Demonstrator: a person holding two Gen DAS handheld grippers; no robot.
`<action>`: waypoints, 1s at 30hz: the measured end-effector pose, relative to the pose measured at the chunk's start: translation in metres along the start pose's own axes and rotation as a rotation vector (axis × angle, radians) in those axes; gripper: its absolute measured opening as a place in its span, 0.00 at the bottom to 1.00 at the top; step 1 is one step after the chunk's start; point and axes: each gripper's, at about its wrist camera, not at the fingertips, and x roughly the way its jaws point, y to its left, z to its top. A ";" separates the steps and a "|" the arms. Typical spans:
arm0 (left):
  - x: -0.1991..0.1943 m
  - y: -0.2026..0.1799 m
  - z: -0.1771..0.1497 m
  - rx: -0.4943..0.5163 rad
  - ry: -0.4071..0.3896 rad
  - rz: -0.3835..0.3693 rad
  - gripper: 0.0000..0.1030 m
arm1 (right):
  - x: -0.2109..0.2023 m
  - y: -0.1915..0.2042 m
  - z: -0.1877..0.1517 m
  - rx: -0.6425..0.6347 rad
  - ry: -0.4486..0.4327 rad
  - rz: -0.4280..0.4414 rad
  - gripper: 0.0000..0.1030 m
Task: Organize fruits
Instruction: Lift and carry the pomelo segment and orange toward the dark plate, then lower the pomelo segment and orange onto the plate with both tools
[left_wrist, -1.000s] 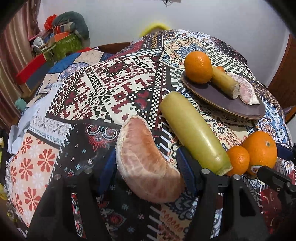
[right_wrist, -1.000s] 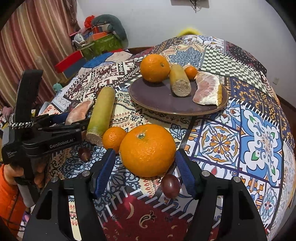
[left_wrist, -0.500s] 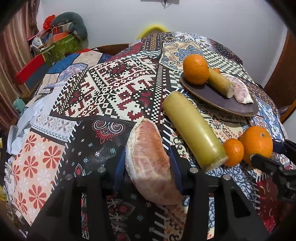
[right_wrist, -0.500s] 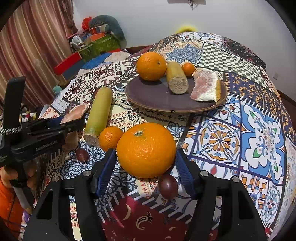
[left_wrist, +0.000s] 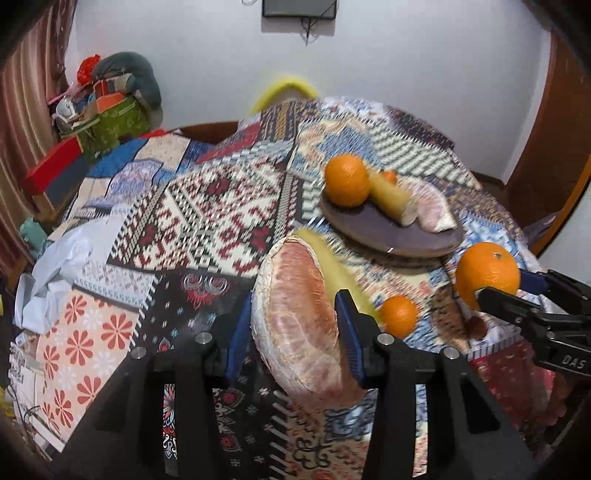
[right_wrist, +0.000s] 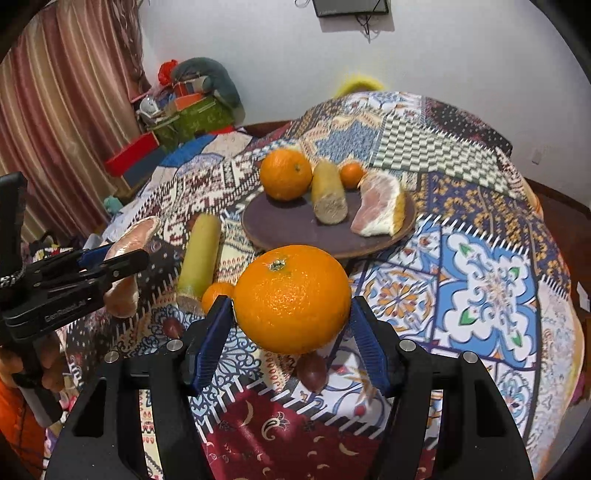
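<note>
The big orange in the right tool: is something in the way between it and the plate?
Nothing visible blocks it. The right tool holds the big orange above the cloth, and the near part of the plate just beyond it is bare. The fruit already there lies further back.

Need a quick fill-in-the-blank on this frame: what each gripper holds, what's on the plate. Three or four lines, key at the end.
1. The left gripper is shut on a peeled ____ segment.
2. The right gripper is shut on a large ____.
3. The brown plate holds ____ pieces of fruit.
4. The long yellow-green fruit that is not on the plate lies on the ____.

Missing words: pomelo; orange; four; tablecloth
</note>
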 end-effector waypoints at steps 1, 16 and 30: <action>-0.003 -0.002 0.003 0.004 -0.008 -0.005 0.43 | -0.002 -0.001 0.002 0.000 -0.008 -0.003 0.60; -0.012 -0.037 0.047 0.019 -0.109 -0.084 0.43 | -0.027 -0.022 0.034 0.008 -0.131 -0.059 0.60; 0.023 -0.052 0.080 0.025 -0.125 -0.110 0.43 | -0.005 -0.050 0.059 0.040 -0.146 -0.055 0.60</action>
